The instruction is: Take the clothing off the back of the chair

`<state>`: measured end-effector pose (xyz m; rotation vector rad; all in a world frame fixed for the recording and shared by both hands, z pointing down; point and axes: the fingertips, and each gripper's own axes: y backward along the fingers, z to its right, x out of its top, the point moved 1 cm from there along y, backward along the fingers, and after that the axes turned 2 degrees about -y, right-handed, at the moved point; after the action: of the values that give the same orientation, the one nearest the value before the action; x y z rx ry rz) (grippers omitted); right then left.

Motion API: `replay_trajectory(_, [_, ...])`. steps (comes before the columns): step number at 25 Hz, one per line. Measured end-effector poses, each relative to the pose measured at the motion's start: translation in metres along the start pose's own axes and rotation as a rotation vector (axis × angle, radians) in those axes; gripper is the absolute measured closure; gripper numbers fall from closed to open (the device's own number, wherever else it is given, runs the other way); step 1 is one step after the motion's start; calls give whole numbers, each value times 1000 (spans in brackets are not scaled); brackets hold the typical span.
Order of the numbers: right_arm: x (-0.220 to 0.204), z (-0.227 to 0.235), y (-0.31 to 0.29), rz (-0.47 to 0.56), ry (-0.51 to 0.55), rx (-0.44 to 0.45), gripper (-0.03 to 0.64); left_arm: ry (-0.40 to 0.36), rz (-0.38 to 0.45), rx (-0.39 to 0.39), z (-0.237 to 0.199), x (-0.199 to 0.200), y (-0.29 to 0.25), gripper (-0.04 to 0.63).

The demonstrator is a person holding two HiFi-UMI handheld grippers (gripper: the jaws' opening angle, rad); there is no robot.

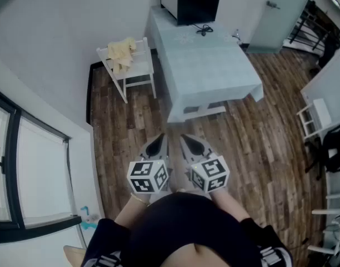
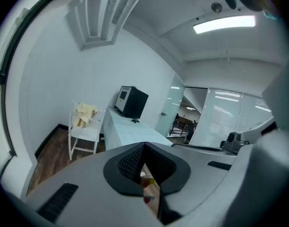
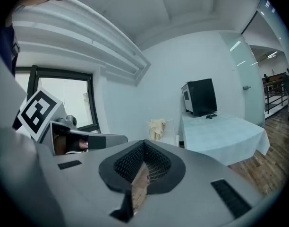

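We keep the left gripper [image 1: 157, 144] and right gripper [image 1: 193, 145] closed and empty, well apart from the table [image 1: 214, 65]. This is likely because the clothing [image 1: 121, 53], draped over the chair [image 1: 139, 71] back beside that table, is not yet reachable.

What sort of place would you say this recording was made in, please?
Probably an office-like room: a long table under a pale blue cloth, a black box-shaped appliance on it, and glass partition walls beyond.

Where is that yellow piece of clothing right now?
In the head view's upper left, the yellow clothing hangs over the back of the white chair, against the wall just left of the covered table.
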<state>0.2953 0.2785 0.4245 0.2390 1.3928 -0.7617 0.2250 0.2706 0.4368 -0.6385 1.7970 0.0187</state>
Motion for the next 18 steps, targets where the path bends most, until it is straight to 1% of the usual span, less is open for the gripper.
replay_trajectory(7, [0,0,-12,-10,-3,6,606,13,-4,-1,-9,2,-7,597])
replay_trajectory(14, [1,-4,-32,-18,2,17,606,19,-12,17,-27,5,-12,597])
replay_trajectory(18, [4,-8,-46,-18,-21,56,605,34,-16,40,-42,6,-16,597])
